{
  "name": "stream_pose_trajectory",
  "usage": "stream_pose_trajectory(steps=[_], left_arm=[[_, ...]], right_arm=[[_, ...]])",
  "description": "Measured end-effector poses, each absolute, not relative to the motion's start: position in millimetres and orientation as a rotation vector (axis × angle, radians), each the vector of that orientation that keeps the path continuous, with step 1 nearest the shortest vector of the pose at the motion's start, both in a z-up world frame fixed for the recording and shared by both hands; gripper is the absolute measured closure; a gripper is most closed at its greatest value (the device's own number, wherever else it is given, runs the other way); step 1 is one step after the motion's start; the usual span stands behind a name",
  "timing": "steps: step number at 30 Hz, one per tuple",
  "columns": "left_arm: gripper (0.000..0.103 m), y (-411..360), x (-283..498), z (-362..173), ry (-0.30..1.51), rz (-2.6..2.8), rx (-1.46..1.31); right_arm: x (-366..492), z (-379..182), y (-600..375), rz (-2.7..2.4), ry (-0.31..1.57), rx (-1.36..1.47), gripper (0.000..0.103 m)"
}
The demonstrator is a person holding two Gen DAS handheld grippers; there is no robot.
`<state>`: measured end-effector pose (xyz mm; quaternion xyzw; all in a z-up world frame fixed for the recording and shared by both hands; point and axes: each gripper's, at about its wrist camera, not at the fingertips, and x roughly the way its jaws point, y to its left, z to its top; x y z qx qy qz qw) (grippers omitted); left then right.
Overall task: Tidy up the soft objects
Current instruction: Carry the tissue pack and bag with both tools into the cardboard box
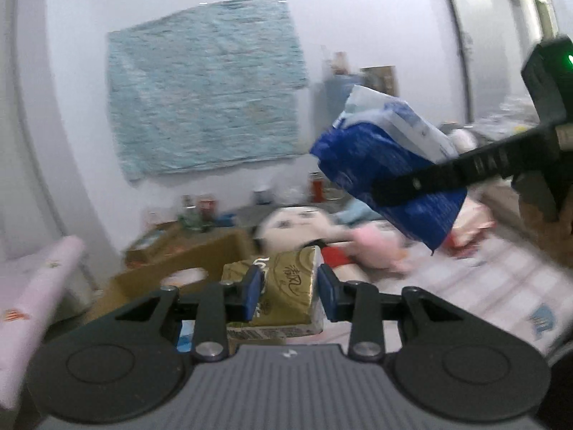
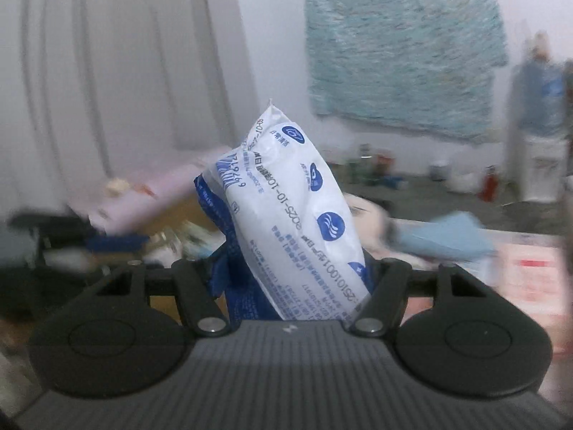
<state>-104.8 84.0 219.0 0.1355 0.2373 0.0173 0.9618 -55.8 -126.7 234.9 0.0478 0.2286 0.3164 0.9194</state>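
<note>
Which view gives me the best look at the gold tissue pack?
The left wrist view: the gold tissue pack sits centred between the left tool's blue pads, its printed face showing despite blur. The right wrist view does not show it at all; there the blue-and-white pack held in the right tool fills the middle.

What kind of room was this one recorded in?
Probably a lived-in bedroom or spare room: a doll lies on patterned bedding, a cardboard box stands beside it, and a blue cloth hangs on the wall.
</note>
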Motion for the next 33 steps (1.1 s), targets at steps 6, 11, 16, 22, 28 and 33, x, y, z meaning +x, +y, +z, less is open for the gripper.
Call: stream_pose_trajectory(steps=[6,11,16,22,28,33], left_arm=[[0.068,157,-82,211,0.551,0.177,0.359],[0.068,193,-56,196,0.639,0.195,0.432],[0.068,216,-26,174,0.73,0.164,0.442],[0.068,238,4,139,0.807,0.165,0.496],[0.068,260,16,123,0.875,0.146,0.449],[0.068,266,15,116,0.923,0.05,0.423]], right_arm=[[7,240,-30,0.744,0.654,0.276,0.038],[61,197,45,0.635,0.885,0.42,0.038],[103,144,98,0.476,1.021,0.566,0.042],[130,120,141,0.366,1.024,0.667,0.057],[147,117,170,0.375,0.972,0.463,0.056],[146,138,155,0.453,0.922,0.223,0.055]])
